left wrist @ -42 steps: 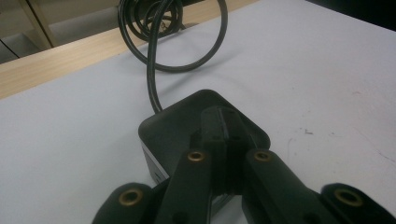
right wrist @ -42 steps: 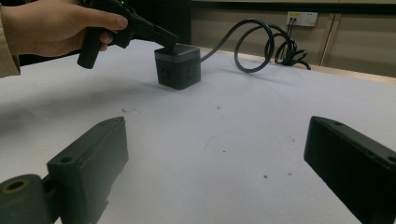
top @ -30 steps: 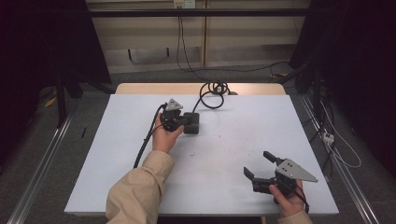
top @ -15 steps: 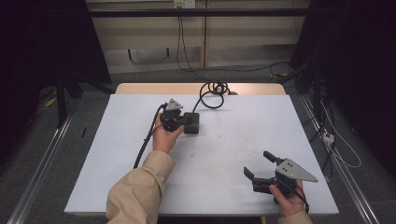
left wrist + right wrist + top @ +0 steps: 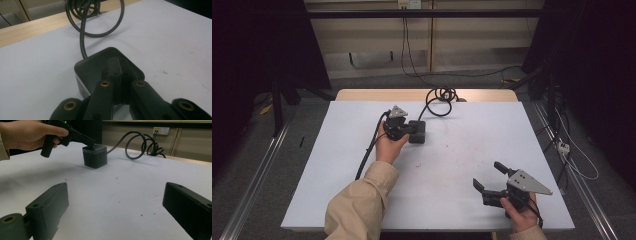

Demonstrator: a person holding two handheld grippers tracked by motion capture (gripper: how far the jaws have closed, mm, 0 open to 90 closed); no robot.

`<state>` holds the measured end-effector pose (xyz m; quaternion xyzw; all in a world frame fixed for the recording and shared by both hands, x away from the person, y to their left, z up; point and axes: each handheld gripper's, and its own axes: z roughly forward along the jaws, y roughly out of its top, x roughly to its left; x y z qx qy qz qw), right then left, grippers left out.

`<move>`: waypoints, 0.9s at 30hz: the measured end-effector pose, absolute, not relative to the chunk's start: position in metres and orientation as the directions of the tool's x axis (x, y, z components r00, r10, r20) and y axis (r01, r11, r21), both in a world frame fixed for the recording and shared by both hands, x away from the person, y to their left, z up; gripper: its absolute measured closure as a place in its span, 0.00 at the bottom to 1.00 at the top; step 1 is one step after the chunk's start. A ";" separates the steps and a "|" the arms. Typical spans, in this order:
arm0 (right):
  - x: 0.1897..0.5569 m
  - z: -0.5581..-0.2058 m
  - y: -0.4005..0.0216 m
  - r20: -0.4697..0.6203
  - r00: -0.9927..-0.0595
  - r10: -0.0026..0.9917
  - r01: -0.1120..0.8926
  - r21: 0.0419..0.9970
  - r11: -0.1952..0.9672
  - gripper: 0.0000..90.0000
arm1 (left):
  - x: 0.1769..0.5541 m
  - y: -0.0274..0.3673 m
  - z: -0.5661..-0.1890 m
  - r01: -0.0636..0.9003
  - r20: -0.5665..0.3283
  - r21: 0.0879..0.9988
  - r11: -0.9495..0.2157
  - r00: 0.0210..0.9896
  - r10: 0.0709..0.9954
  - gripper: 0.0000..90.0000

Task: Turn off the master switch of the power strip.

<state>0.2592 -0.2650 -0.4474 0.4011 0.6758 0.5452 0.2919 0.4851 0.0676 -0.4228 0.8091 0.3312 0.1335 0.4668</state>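
A: Black power cube point(image 5: 417, 132), where's it sit?
B: Mid-table, upper part, well apart from the R gripper point(image 5: 493, 178) near the front edge, jaws spread wide, nothing between

A: And farther back?
B: L gripper point(image 5: 404, 130) rests on the cube's top, jaws pinched together. Its cable point(image 5: 438, 102) coils toward the table point(image 5: 337, 165) back edge

The left gripper point(image 5: 120, 75) rises from six o'clock, its two black jaws closed together with no gap between them. Their tips rest on top of a dark cube point(image 5: 100, 66) at the centre, which stands on a white table point(image 5: 170, 32). A thick black cable point(image 5: 83, 42) leaves the cube's far side toward twelve o'clock, loops round, and joins a coil point(image 5: 77, 6) at eleven o'clock. A wooden strip point(image 5: 30, 30) crosses at ten o'clock.
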 end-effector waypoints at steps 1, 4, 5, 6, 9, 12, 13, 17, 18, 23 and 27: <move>0.259 -0.447 -0.265 0.042 -0.507 0.861 0.224 0.971 0.085 0.07 | 0.485 0.068 -0.423 0.412 -0.092 0.843 -0.346 0.745 0.661 1.00; 0.260 -0.448 -0.265 0.042 -0.508 0.860 0.225 0.970 0.086 0.07 | 0.486 0.069 -0.422 0.417 -0.120 0.852 -0.316 0.744 0.657 1.00; 0.260 -0.448 -0.265 0.041 -0.508 0.861 0.224 0.971 0.086 0.07 | 0.486 0.069 -0.421 0.419 -0.116 0.848 -0.324 0.743 0.659 1.00; 0.260 -0.448 -0.265 0.041 -0.508 0.861 0.224 0.971 0.085 0.07 | 0.486 0.069 -0.421 0.417 -0.113 0.848 -0.327 0.745 0.658 1.00; 0.260 -0.448 -0.265 0.042 -0.506 0.861 0.225 0.971 0.084 0.07 | 0.486 0.069 -0.421 0.423 -0.121 0.848 -0.319 0.741 0.660 1.00; 0.260 -0.448 -0.265 0.042 -0.508 0.860 0.225 0.971 0.085 0.07 | 0.485 0.068 -0.421 0.412 -0.103 0.849 -0.330 0.742 0.662 1.00; 0.259 -0.447 -0.265 0.040 -0.510 0.859 0.223 0.971 0.087 0.07 | 0.485 0.069 -0.420 0.410 -0.099 0.849 -0.332 0.742 0.663 1.00; 0.260 -0.448 -0.266 0.038 -0.509 0.860 0.222 0.971 0.088 0.07 | 0.485 0.068 -0.420 0.418 -0.115 0.850 -0.319 0.740 0.662 1.00; 0.260 -0.448 -0.266 0.038 -0.508 0.861 0.223 0.971 0.088 0.07 | 0.485 0.069 -0.421 0.419 -0.119 0.851 -0.317 0.741 0.661 1.00; 0.260 -0.448 -0.266 0.042 -0.507 0.861 0.224 0.971 0.085 0.07 | 0.483 0.070 -0.420 0.417 -0.118 0.851 -0.319 0.744 0.658 0.85; 0.261 -0.448 -0.266 0.044 -0.509 0.860 0.228 0.970 0.086 0.07 | 0.480 0.075 -0.418 0.443 -0.160 0.850 -0.285 0.732 0.662 0.74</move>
